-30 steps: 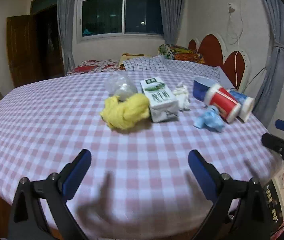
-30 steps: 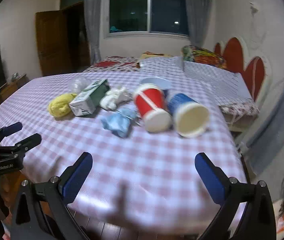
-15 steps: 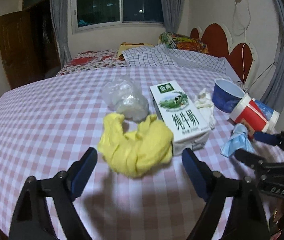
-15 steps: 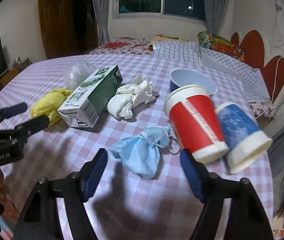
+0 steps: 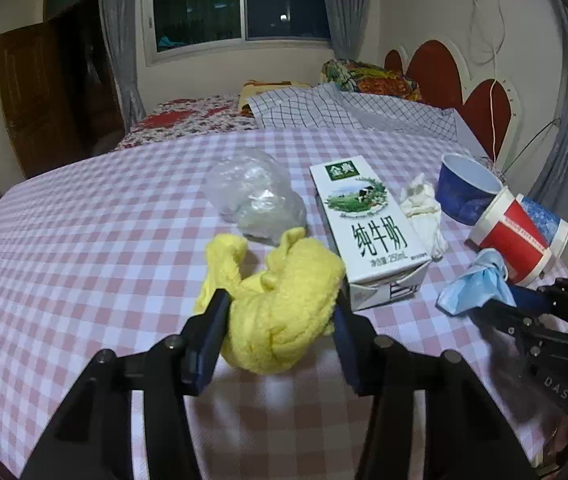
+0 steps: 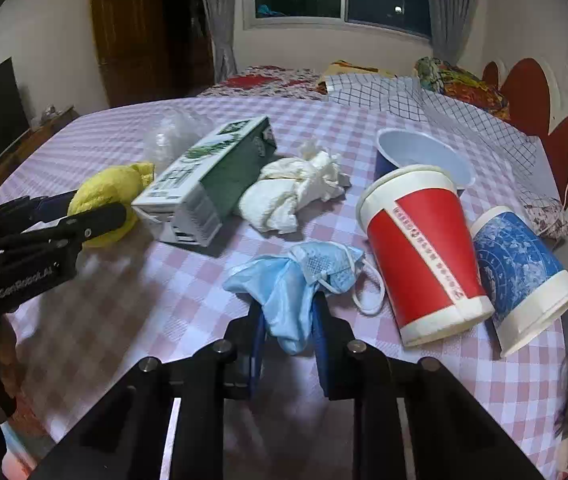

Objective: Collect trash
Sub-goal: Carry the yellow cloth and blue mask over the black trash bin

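Trash lies on a pink checked tablecloth (image 5: 84, 248). My left gripper (image 5: 280, 316) is shut on a crumpled yellow cloth (image 5: 280, 300); it also shows in the right wrist view (image 6: 104, 196). My right gripper (image 6: 287, 316) is shut on a crumpled blue face mask (image 6: 295, 280), which shows in the left wrist view (image 5: 475, 284) too. A milk carton (image 5: 367, 224) lies on its side beside the yellow cloth. A white tissue wad (image 6: 291, 196), a clear plastic bag (image 5: 256, 196), a red paper cup (image 6: 423, 248) and a blue paper cup (image 6: 519, 272) lie nearby.
A blue bowl-like cup (image 6: 419, 156) stands behind the red cup. The table's right edge (image 6: 555, 380) drops off just past the blue cup. A bed with checked and patterned bedding (image 5: 323, 108) lies behind the table. A wooden door (image 5: 40, 92) is at far left.
Both grippers moved forward over the table and closed, the left on the yellow cloth and the right on the blue mask. Both were open half a second ago.
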Demonstrator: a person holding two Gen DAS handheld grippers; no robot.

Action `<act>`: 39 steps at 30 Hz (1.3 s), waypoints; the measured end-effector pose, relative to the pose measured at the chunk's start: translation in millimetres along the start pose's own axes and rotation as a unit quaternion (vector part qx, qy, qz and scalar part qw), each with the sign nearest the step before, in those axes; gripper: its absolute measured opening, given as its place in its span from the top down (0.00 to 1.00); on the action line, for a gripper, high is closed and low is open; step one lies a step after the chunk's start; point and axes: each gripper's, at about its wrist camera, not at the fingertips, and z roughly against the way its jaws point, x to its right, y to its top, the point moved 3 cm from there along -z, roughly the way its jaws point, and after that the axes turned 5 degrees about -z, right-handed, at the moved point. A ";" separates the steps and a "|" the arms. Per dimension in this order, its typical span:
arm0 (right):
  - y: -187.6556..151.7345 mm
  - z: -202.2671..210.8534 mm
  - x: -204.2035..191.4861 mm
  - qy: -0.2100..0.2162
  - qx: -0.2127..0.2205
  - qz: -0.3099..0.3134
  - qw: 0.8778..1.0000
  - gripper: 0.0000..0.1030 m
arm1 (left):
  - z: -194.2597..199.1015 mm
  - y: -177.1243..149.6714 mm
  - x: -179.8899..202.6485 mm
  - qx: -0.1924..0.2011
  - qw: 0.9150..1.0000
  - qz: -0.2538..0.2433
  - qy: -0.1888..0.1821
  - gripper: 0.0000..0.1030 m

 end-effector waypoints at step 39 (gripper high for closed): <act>-184.5 219.3 174.1 -0.139 0.078 -0.128 0.979 0.77 | 128.3 -73.3 262.2 0.092 0.974 -0.147 -0.144 0.52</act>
